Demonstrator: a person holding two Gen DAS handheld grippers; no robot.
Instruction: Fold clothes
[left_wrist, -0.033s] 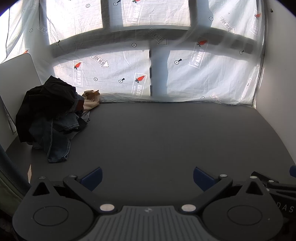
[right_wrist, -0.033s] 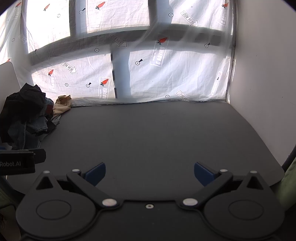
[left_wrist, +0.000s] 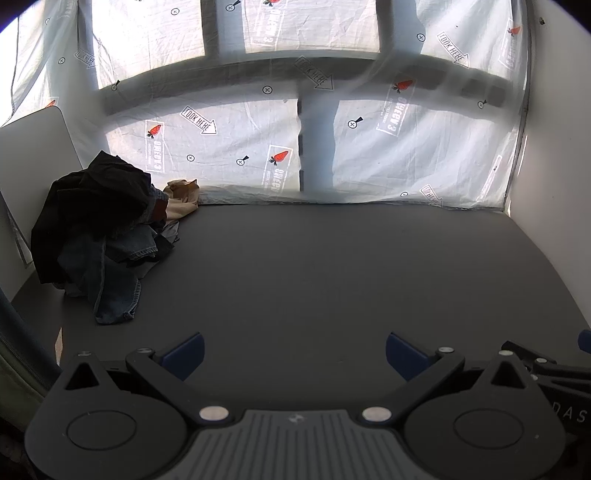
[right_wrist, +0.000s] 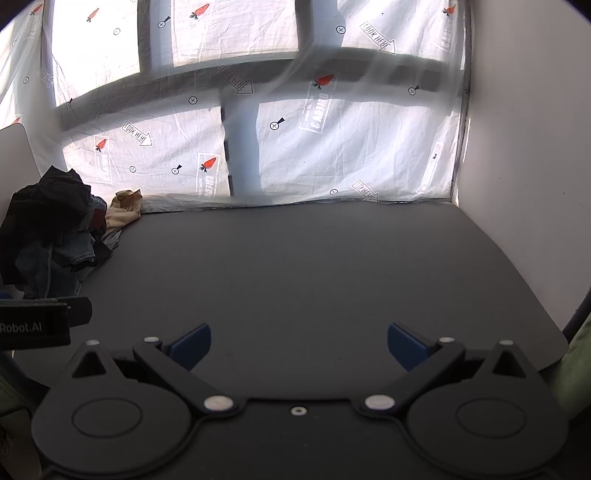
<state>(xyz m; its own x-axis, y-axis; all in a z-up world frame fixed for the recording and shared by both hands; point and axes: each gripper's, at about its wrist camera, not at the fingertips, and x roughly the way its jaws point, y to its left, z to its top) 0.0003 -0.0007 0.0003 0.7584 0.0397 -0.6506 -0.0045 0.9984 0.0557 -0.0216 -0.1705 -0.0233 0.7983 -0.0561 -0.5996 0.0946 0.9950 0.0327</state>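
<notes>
Dark grey bench (left_wrist: 332, 266) takes up most of both views, backed by a printed white sheet (left_wrist: 406, 147) with carrot and arrow marks, white wall (right_wrist: 524, 166) on the right. Clothes pile (left_wrist: 99, 225) sits at the far left corner of the bench, against the sheet and a pale panel (left_wrist: 29, 155); nothing folded yet by the look of it. Pile is a heap: black garment (left_wrist: 96, 192) on top, jeans (left_wrist: 110, 291) under it with one leg trailing toward the near edge, tan piece (left_wrist: 181, 201) tucked at the back beside the sheet. Handling guess: all soft and limp, no shape of its own; denim is the heaviest and will drag the rest if pulled from below, black top layer probably lighter and likely to come off clean. Best hold is a hem, waistband or the trailing jeans cuff, pinching a single layer at an edge, not the bunched middle. Left hand-held gripper (left_wrist: 293, 350) is level over the near bench edge, pointing at the back sheet, jaws spread wide, nothing in them, well apart from the pile. Right hand-held gripper (right_wrist: 299, 345) same pose just beside it, jaws wide, empty; its blue fingertips (right_wrist: 190, 345) clear of the bench surface as far as I can tell.
</notes>
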